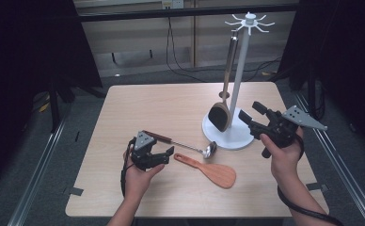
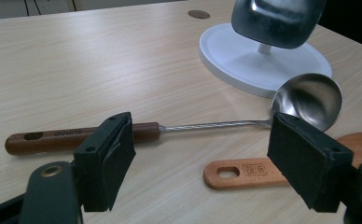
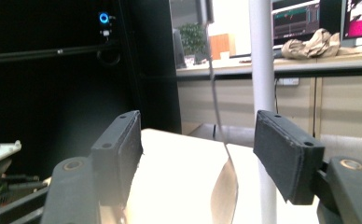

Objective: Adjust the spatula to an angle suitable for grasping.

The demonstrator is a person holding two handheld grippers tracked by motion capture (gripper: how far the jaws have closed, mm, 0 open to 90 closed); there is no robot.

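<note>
High view: my left gripper [image 1: 164, 154], jaws released, sits nearest the ladle [image 1: 183, 144] lying crosswise on the counter [image 1: 124, 188]; right gripper [image 1: 251, 117], also released, faces the rack [image 1: 239, 75].

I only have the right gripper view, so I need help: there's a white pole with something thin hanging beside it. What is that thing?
Observer: A spatula with a dark blade, hanging from a hook at the top of the white rack.
Operator: Is anything lying on the table?
Observer: A metal ladle with a brown handle, and a wooden rice paddle beside it, both in front of the rack's round base.
Operator: Where is the left tool?
Observer: The left tool is open, low over the table and pointing at the ladle's shaft.
</note>
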